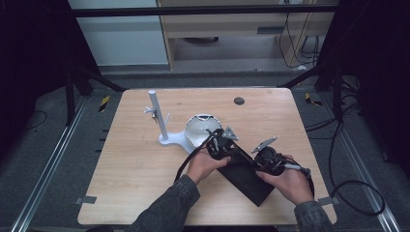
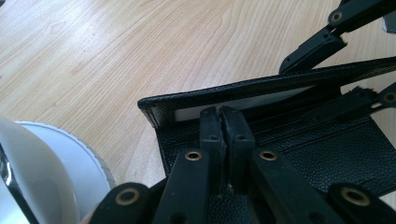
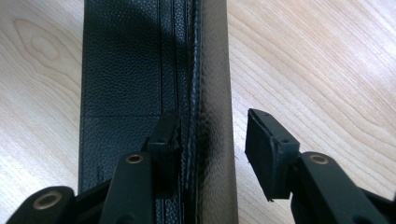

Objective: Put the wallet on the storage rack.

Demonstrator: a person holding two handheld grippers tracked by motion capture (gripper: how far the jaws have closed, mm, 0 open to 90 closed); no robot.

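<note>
On the table, high view: a black grained-leather wallet (image 1: 244,175) lies open on the pale wooden table (image 1: 135,164), near its front edge, between the person's two hands.
Left gripper, high view: the left gripper (image 1: 218,144) rests at the wallet's far end, just beside a white dome-shaped object (image 1: 200,129) on a white stand with an upright post (image 1: 159,118).
Right gripper, high view: the right gripper (image 1: 267,157) sits at the wallet's right edge.
Left gripper view: the left gripper (image 2: 223,128) has its jaws pressed together, tips against the wallet (image 2: 299,140) by the white strip (image 2: 233,105) under the raised flap.
Right gripper view: the right gripper (image 3: 212,140) stands partly open, straddling the wallet's (image 3: 126,70) raised flap; one pad touches the inner face, the other stands clear of it above the table (image 3: 317,60).
</note>
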